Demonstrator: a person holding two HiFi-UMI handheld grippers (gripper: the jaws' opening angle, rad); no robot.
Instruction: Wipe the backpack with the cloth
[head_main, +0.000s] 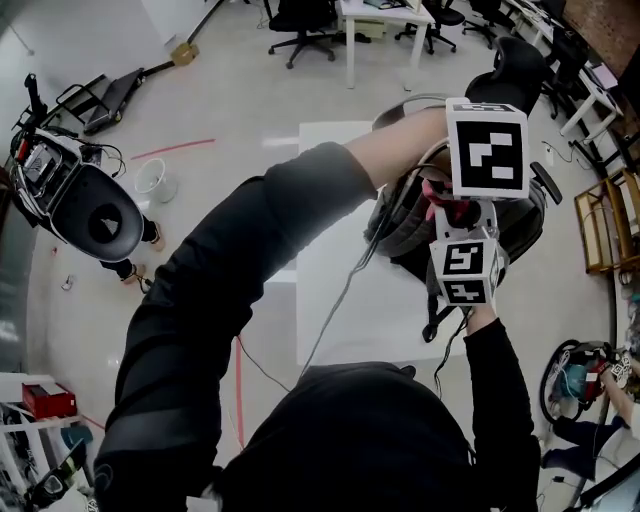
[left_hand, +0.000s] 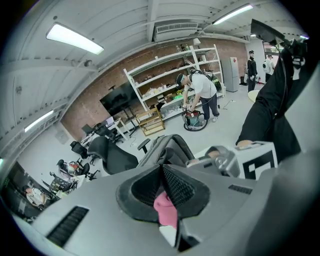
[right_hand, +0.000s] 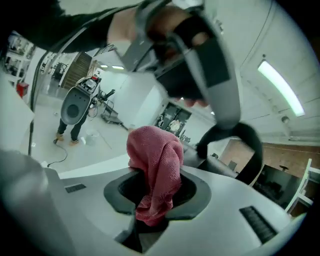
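Note:
A dark grey backpack (head_main: 518, 228) lies on the white table (head_main: 330, 260), showing beyond the jaws (left_hand: 169, 148) in the left gripper view. The pink cloth (head_main: 446, 204) hangs between both grippers just left of the backpack. My left gripper (left_hand: 167, 196) is shut, with a small pink corner of cloth (left_hand: 165, 210) pinched between its jaws. Its marker cube (head_main: 487, 148) hovers over the backpack's near side. My right gripper (right_hand: 156, 202) is shut on the cloth (right_hand: 156, 170), which stands up out of its jaws in a bunched fold. Its marker cube (head_main: 465, 272) sits below the left one.
A black cable (head_main: 338, 300) runs over the table's near edge. Office chairs (head_main: 300, 22) and a desk (head_main: 385, 15) stand beyond the table. A wheeled machine (head_main: 85, 205) and a white bucket (head_main: 155, 182) are on the floor at left, a wooden rack (head_main: 608, 218) at right.

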